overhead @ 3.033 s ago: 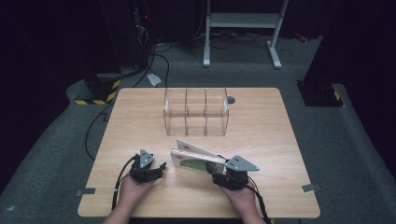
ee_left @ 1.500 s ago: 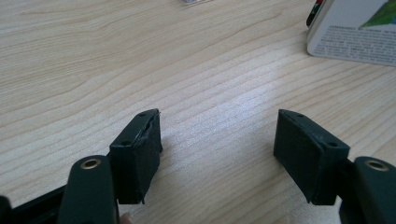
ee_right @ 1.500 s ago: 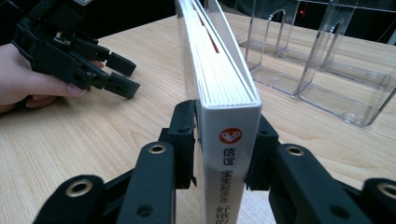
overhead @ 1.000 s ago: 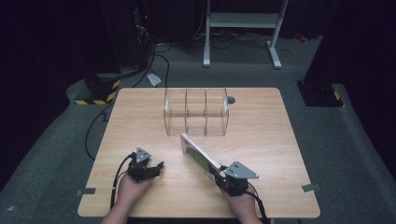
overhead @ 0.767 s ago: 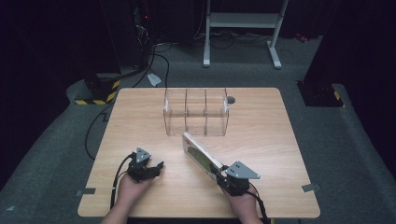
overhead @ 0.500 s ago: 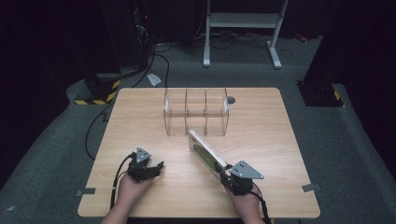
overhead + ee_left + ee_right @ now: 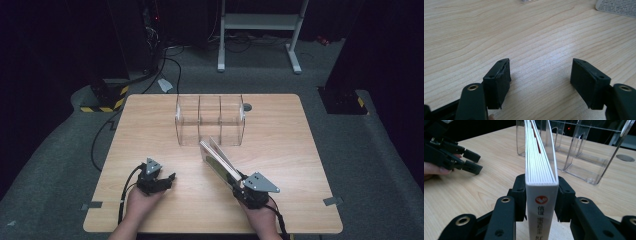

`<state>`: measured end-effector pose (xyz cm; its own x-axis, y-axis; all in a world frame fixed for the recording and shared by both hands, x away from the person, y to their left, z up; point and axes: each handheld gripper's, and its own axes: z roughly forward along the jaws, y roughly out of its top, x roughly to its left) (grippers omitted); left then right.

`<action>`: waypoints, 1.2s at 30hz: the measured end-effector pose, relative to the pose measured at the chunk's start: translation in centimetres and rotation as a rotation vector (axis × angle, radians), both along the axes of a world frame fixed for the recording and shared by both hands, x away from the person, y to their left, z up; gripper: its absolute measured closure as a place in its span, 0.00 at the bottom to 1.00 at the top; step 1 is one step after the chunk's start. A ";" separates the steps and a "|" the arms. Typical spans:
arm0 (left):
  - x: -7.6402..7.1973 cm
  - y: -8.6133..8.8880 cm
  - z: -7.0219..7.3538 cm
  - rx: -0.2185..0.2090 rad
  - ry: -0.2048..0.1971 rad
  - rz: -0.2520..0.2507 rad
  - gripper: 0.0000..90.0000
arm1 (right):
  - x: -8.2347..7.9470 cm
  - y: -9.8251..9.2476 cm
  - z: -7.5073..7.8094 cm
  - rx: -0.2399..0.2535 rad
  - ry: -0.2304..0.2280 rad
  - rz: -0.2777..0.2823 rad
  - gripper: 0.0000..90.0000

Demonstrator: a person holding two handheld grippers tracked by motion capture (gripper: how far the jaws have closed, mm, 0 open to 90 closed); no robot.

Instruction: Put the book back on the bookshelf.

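Gripping the book (image 7: 541, 170), the right claw (image 7: 541, 195) faces the clear organizer (image 7: 210, 120).

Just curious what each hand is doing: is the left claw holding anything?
No, the left claw stands open over the bare wooden table with nothing between its jaws.

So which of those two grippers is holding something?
The right gripper: a book stands between its jaws. The left gripper is open, with only bare table between its jaws.
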<state>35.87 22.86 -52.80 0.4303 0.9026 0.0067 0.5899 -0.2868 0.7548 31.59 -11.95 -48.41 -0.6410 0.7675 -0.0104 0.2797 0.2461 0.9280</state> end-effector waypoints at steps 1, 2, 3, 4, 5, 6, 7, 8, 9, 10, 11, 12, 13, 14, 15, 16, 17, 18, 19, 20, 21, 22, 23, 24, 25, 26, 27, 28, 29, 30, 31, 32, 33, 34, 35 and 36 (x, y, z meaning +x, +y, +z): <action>0.0 0.0 0.0 0.000 -0.001 -0.001 0.36 | 0.1 0.1 0.0 0.000 -0.003 -0.002 0.71; 0.0 0.0 0.0 0.000 0.000 0.000 0.36 | 0.1 0.2 0.0 0.002 0.002 -0.004 0.70; 0.0 0.0 0.0 -0.001 0.000 0.000 0.36 | 0.2 0.3 0.0 -0.001 0.002 -0.011 0.70; 0.0 0.0 0.0 0.000 0.001 -0.001 0.36 | 0.2 0.5 0.1 -0.004 0.001 -0.015 0.70; 0.0 0.0 0.0 -0.001 0.001 -0.001 0.36 | 0.3 0.6 0.1 -0.006 0.003 -0.019 0.70; 0.0 0.0 0.0 -0.001 0.001 -0.001 0.36 | 0.3 0.7 0.1 -0.005 0.004 -0.022 0.70; 0.0 0.0 0.0 -0.001 0.001 -0.001 0.36 | 0.4 0.8 0.2 -0.005 0.001 -0.023 0.71; 0.0 0.0 0.0 -0.001 0.001 -0.001 0.36 | 0.4 0.9 0.2 -0.007 0.002 -0.028 0.72; 0.0 0.0 0.0 -0.001 0.001 -0.001 0.36 | 0.4 0.9 0.3 -0.004 0.008 -0.023 0.73; 0.0 0.0 0.0 -0.001 0.001 -0.001 0.36 | 0.5 1.0 0.3 -0.004 0.011 -0.021 0.74; 0.0 0.0 0.0 -0.001 0.001 -0.001 0.36 | 0.5 1.0 0.4 -0.005 0.014 -0.024 0.75; 0.0 0.0 0.0 0.000 0.001 -0.001 0.36 | 0.5 1.0 0.4 -0.007 0.017 -0.025 0.75; 0.0 0.0 0.0 -0.001 0.001 -0.001 0.36 | 0.5 1.0 0.5 -0.004 0.025 -0.025 0.74; 0.0 0.0 0.0 0.000 0.001 -0.001 0.36 | 0.5 1.0 0.5 0.001 0.034 -0.028 0.73; 0.0 0.0 0.0 -0.001 0.001 -0.001 0.36 | 0.5 1.0 0.5 0.004 0.038 -0.028 0.73; 0.0 0.0 0.0 0.000 0.001 -0.001 0.36 | 0.6 1.0 0.5 0.001 0.036 -0.025 0.73; 0.0 0.0 0.0 -0.001 0.001 -0.001 0.36 | 0.5 1.0 0.5 -0.001 0.033 -0.026 0.75; 0.0 0.0 0.0 -0.001 0.001 -0.001 0.36 | 0.5 1.0 0.5 -0.001 0.032 -0.031 0.75; 0.0 0.0 0.0 -0.002 0.000 0.000 0.36 | 0.5 1.0 0.5 -0.002 0.033 -0.033 0.76; 0.0 0.0 0.0 -0.001 0.001 -0.001 0.36 | 0.5 1.0 0.5 -0.003 0.033 -0.034 0.77; 0.0 0.0 0.0 -0.001 0.001 -0.001 0.36 | 0.5 1.0 0.5 -0.001 0.036 -0.034 0.77; 0.0 0.0 0.0 -0.001 0.001 -0.001 0.36 | 0.5 0.9 0.5 0.000 0.037 -0.034 0.77; 0.0 0.0 0.0 -0.001 0.001 -0.001 0.36 | 0.5 0.9 0.6 0.002 0.041 -0.035 0.78; 0.0 0.0 0.0 -0.001 0.001 -0.001 0.36 | 0.6 0.9 0.6 0.003 0.042 -0.035 0.78; 0.0 0.0 0.0 -0.001 0.001 -0.001 0.36 | 0.6 0.9 0.6 0.001 0.041 -0.034 0.79; 0.0 0.0 0.0 -0.001 0.001 -0.001 0.36 | 0.5 0.9 0.6 -0.001 0.038 -0.035 0.79; 0.0 0.0 0.0 -0.001 0.001 -0.001 0.36 | 0.5 0.9 0.6 -0.002 0.035 -0.035 0.79; 0.0 0.0 0.0 -0.001 0.001 -0.001 0.36 | 0.5 1.0 0.6 -0.005 0.033 -0.036 0.80; 0.0 0.0 0.0 -0.001 0.001 -0.001 0.36 | 0.5 1.0 0.6 -0.006 0.033 -0.037 0.80; 0.0 0.0 0.0 -0.001 0.001 -0.001 0.36 | 0.5 1.0 0.6 -0.008 0.031 -0.037 0.81; 0.0 0.0 0.0 -0.001 0.001 -0.001 0.36 | 0.4 1.0 0.6 -0.011 0.031 -0.039 0.81; 0.0 0.0 0.0 -0.001 0.001 -0.001 0.36 | 0.4 1.0 0.5 -0.009 0.027 -0.040 0.82; 0.0 0.0 0.0 -0.001 0.001 -0.001 0.36 | 0.4 1.1 0.6 -0.011 0.028 -0.041 0.82; 0.0 0.0 0.0 -0.001 0.001 -0.002 0.36 | 0.4 1.1 0.6 -0.012 0.029 -0.042 0.82; 0.0 0.0 0.0 -0.001 0.001 -0.001 0.36 | 0.4 1.1 0.6 -0.015 0.028 -0.045 0.82; 0.0 0.0 0.0 -0.001 0.001 -0.002 0.36 | 0.4 1.1 0.6 -0.017 0.028 -0.046 0.82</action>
<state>35.89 22.83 -52.80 0.4317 0.9020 0.0055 0.5900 -0.2870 0.7547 31.98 -10.82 -47.82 -0.6055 0.7958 -0.0065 0.3164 0.2483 0.9155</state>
